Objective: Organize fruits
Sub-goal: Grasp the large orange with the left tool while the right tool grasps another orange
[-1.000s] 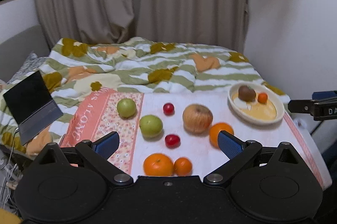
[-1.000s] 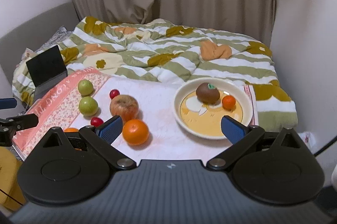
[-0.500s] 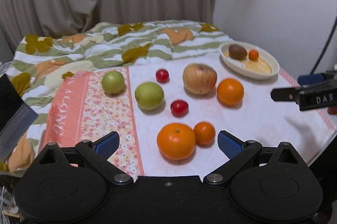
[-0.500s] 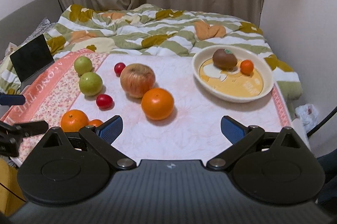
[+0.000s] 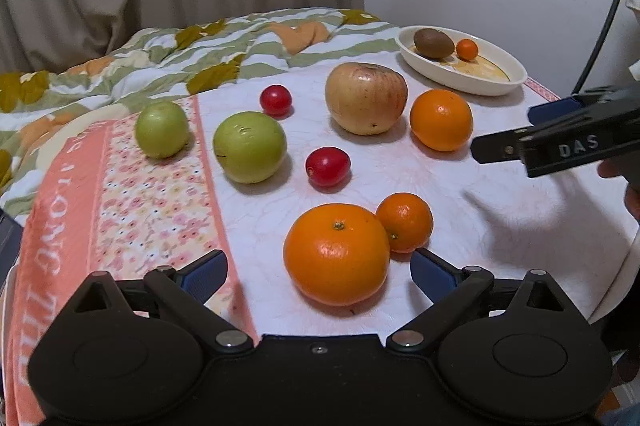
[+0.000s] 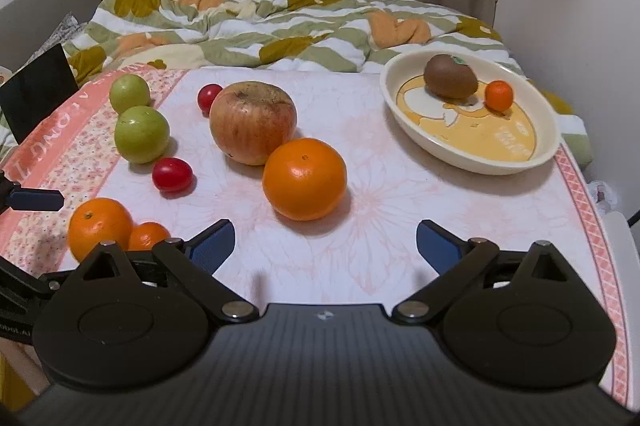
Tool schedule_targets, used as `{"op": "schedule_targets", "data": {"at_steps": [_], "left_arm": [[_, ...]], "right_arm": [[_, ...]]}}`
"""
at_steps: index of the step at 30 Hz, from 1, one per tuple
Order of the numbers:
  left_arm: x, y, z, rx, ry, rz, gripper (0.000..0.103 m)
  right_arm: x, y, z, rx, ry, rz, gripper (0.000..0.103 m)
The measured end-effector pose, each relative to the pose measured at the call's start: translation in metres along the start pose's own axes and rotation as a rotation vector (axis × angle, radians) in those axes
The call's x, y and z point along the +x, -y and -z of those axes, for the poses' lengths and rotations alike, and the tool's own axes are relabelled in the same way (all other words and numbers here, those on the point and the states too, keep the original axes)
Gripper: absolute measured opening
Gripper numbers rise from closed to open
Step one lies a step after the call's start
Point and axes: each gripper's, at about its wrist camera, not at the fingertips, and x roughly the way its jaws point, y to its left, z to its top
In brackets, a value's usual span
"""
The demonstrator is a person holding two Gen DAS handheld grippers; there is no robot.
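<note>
Fruit lies on a cloth-covered table. My left gripper is open, its jaws either side of a large orange that touches a small orange. My right gripper is open and empty, just short of another orange beside a big apple. Two green fruits and two red tomatoes lie between. A cream bowl at the right back holds a kiwi and a tiny orange.
A rumpled green-striped quilt lies behind the table, with curtains and a wall beyond. A dark laptop stands at the left. The right gripper's fingers reach in from the right of the left wrist view.
Both grippers have moved forward and down toward the fruit. The left now straddles the large orange; the right has closed in on the middle orange. Both stayed open.
</note>
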Motion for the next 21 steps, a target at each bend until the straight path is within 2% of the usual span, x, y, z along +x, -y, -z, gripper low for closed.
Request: {"op": "schedule_targets", "data": {"at_steps": [5, 10, 17, 21], "left_arm": [[0.007, 0.0, -0.002, 0.02, -0.015, 0.022, 0.082], [0.012, 0.003, -0.001, 0.038, -0.04, 0.057, 0.063], [0.009, -0.002, 0.001, -0.002, -0.044, 0.061, 0.063], [0.008, -0.004, 0.002, -0.031, -0.045, 0.053, 0.063]], "right_arm": [[0.015, 0.0, -0.006, -0.021, -0.004, -0.017, 0.103], [0.022, -0.002, -0.012, -0.045, 0.0, -0.041, 0.103], [0.036, -0.003, -0.018, -0.057, -0.009, -0.053, 0.103], [0.045, -0.006, -0.021, -0.06, -0.016, -0.053, 0.096]]}}
